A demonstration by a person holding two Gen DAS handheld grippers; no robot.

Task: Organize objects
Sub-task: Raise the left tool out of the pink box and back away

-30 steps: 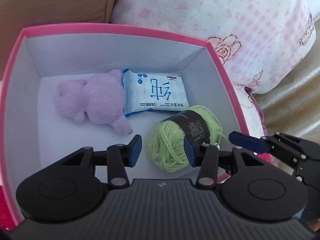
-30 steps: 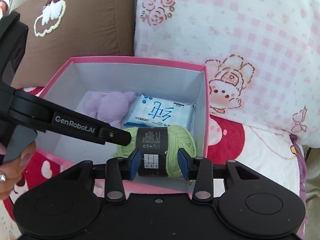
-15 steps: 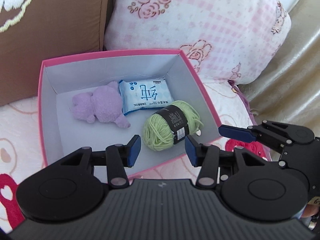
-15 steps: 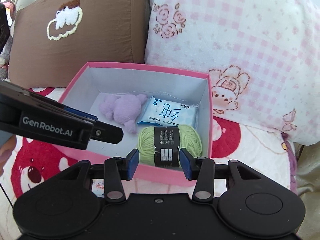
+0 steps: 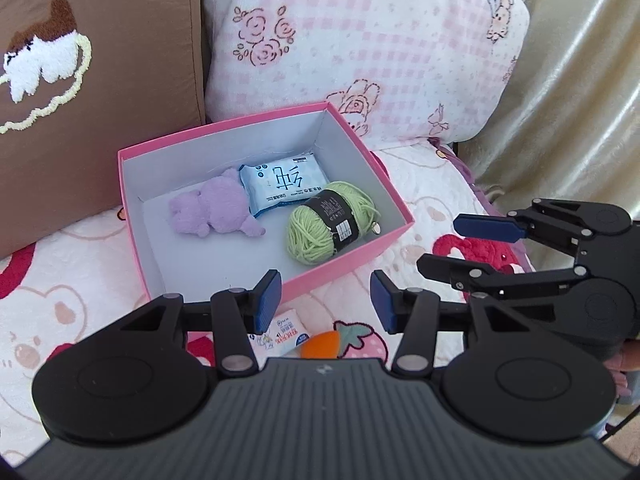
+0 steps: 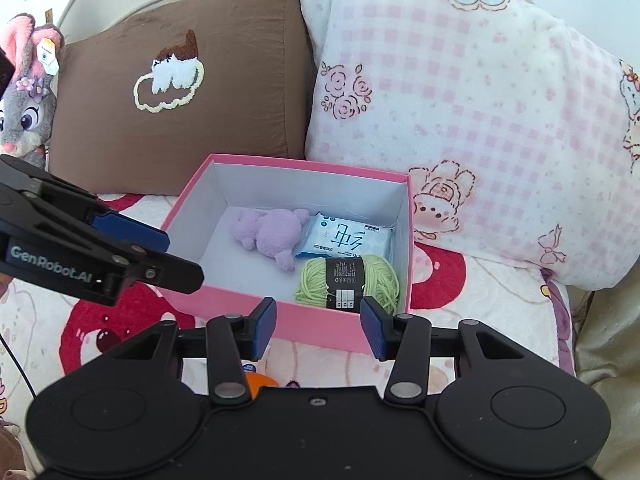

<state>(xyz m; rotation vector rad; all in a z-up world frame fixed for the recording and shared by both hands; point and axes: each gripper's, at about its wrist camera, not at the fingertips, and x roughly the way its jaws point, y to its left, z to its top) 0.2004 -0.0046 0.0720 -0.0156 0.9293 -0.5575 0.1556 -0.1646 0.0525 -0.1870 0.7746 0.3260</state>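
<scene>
Box (image 5: 394, 204), pink outside, white inside, lid off, set on printed bedspread (image 5: 72, 276); taken as landmark.

Inside box:
- Yarn (image 5: 320, 224), green ball with black paper band, at near right corner, lying loose.
- Wipes (image 5: 282, 184), pale blue pack with blue characters, toward far right wall, just behind yarn.
- Plush (image 5: 216, 210), lilac, lying on its side left of wipes and touching them.

Behind box: brown cushion (image 5: 120, 92) at left, pink checked pillow (image 5: 380, 48) at right. Grey rabbit toy (image 6: 26, 92) left of cushion.

In front of box: small packet (image 5: 286, 334) and orange carrot toy (image 5: 324, 344) on bedspread, partly hidden by gripper body.

Left gripper (image 5: 326, 306): held above near edge of box, jaws parted, empty.

Right gripper (image 6: 318, 330): above near right corner of box, jaws just opened further, parted, empty, clear of yarn.
</scene>
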